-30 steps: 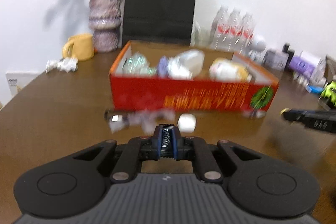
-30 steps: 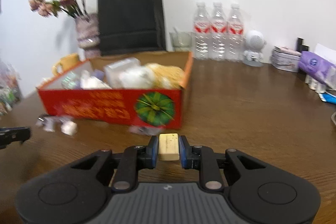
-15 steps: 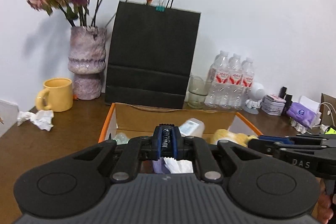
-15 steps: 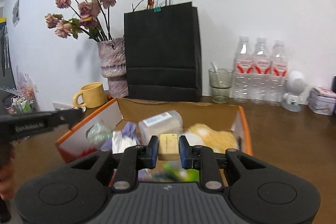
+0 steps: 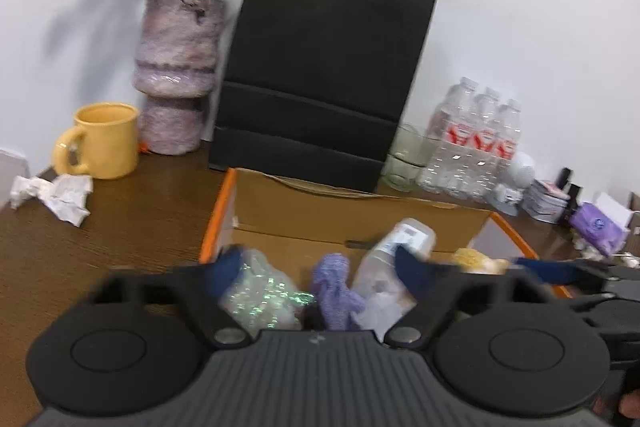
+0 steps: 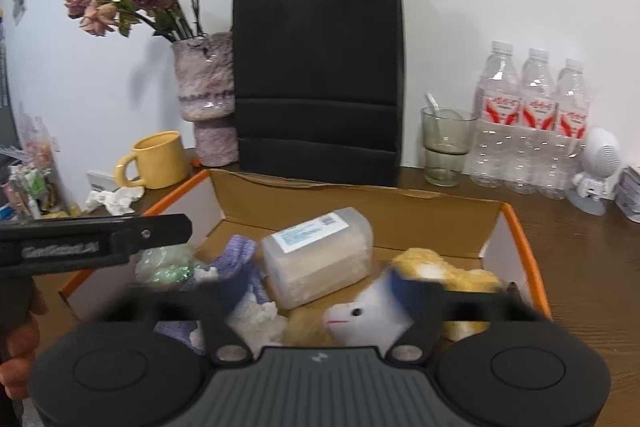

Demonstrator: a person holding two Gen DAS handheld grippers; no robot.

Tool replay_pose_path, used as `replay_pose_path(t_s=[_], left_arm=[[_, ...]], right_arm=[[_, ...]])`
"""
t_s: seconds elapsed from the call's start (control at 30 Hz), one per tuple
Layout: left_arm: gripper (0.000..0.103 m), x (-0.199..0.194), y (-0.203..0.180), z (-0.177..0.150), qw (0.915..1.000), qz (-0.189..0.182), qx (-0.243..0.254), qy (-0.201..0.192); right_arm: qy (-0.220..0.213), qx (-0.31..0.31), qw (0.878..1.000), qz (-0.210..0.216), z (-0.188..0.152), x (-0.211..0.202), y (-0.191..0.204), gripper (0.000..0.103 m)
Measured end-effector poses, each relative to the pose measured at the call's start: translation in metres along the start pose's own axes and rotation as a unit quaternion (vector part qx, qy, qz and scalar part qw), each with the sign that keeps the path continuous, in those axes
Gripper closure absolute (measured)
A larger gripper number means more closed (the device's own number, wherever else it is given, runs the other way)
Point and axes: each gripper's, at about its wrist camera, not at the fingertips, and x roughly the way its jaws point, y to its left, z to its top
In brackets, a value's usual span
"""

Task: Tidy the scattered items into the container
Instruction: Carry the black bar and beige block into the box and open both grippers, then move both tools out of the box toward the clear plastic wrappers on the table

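Hovering over the open cardboard box [image 5: 360, 211], the left hand-held gripper [image 5: 320, 267] has its two blue-tipped fingers spread wide with nothing between them; both fingers are blurred. Below its gap lie a crinkled iridescent bag [image 5: 260, 299], a purple knitted piece [image 5: 336, 291] and a clear plastic container [image 5: 396, 255] with a white label, all inside the box. The right hand-held gripper [image 6: 304, 283] also hangs above the box [image 6: 360, 207], its fingers set wide apart and holding nothing, their outlines smeared. Under it the box holds the labelled plastic container [image 6: 320, 259], lying tilted near the middle, the purple knitted piece [image 6: 240, 259] and iridescent bag [image 6: 168, 263] to its left, a white plush animal [image 6: 360, 315] with a pink mouth in front, and a yellow fuzzy item [image 6: 432, 267] on the right. In the right wrist view the left hand-held gripper shows as a black bar over the box's left edge.

The box has orange rims and stands on a brown wooden table [image 6: 580, 267]. Behind it stands a black paper bag [image 6: 320, 87], with a vase [image 6: 208, 95] of dried roses and a yellow mug [image 6: 160, 159] to the left. Crumpled white paper [image 5: 56, 191] lies on the table near the mug. Right of the bag are a glass [image 6: 444, 147] and three water bottles [image 6: 532, 123].
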Motion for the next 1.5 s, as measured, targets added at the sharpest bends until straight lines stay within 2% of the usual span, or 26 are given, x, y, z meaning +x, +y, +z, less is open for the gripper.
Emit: replay_pose_path(t_s=[0.07, 0.2, 0.57, 0.87, 1.03, 1.33, 1.5], left_arm=[[0.0, -0.002, -0.003, 0.002, 0.9999, 0.009, 0.01, -0.007], [0.0, -0.004, -0.007, 0.003, 0.9995, 0.022, 0.022, -0.006], [0.0, -0.003, -0.009, 0.002, 0.9992, 0.032, 0.025, -0.004], [0.0, -0.008, -0.01, 0.003, 0.9991, 0.029, 0.029, -0.006], [0.0, -0.032, 0.001, 0.007, 0.9993, 0.025, 0.015, -0.025], [0.0, -0.072, 0.026, -0.019, 0.9987, 0.04, 0.029, -0.013], [0.0, -0.083, 0.04, -0.041, 0.9982, 0.05, 0.032, 0.012]], right_arm=[[0.0, -0.009, 1.0, -0.013, 0.003, -0.004, 0.001, 0.002], [0.013, -0.007, 0.999, -0.03, 0.005, -0.004, -0.003, 0.0], [0.028, -0.007, 0.999, -0.036, 0.004, 0.0, -0.005, 0.0], [0.022, -0.007, 0.999, -0.036, 0.007, -0.007, -0.006, 0.0], [-0.005, 0.003, 0.999, -0.034, 0.007, -0.04, -0.018, 0.0], [-0.018, 0.002, 0.998, -0.058, -0.027, -0.093, -0.029, 0.0], [0.005, 0.023, 0.998, -0.062, -0.057, -0.103, -0.034, 0.0]])
